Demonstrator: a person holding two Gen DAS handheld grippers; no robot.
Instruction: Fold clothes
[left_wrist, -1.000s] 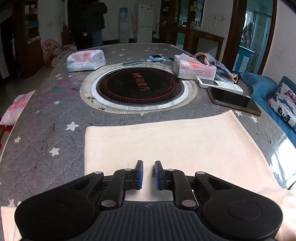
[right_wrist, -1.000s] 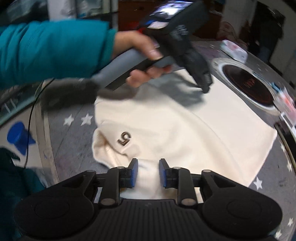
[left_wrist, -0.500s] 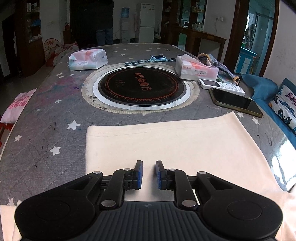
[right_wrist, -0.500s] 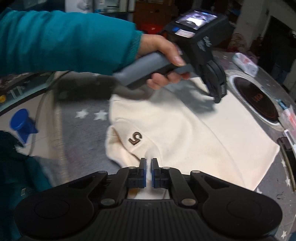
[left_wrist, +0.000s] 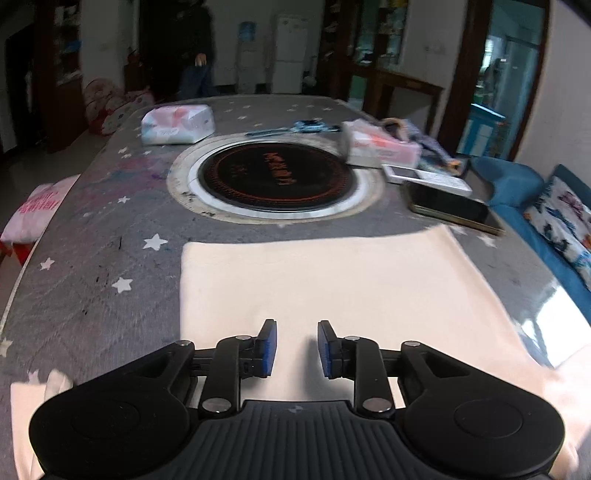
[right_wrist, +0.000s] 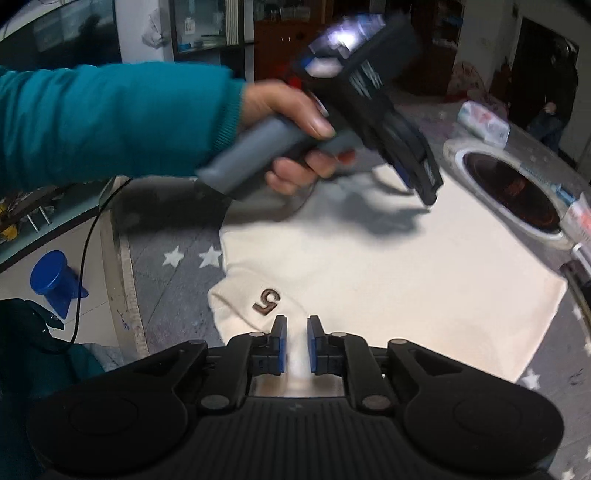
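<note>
Nearest you, your right gripper (right_wrist: 296, 345) sits low over the cream garment (right_wrist: 369, 273), its jaws narrowly parted with cloth showing in the gap; whether the pads pinch it, you cannot tell. Just beyond its tips lies a folded lobe bearing a brown "5" (right_wrist: 266, 301). The garment lies flat and smooth on the grey star-print table (left_wrist: 110, 236). Your left gripper (left_wrist: 297, 349) hovers over the cloth with jaws open and nothing between them.

Only the right view shows your left hand (right_wrist: 295, 136) on the handle, raised above the fabric and blurred. Only the left view shows the garment's straight far edge, with bare table between it and the round cooktop (left_wrist: 277, 177). A tablet (left_wrist: 454, 208) lies near the far right corner.
</note>
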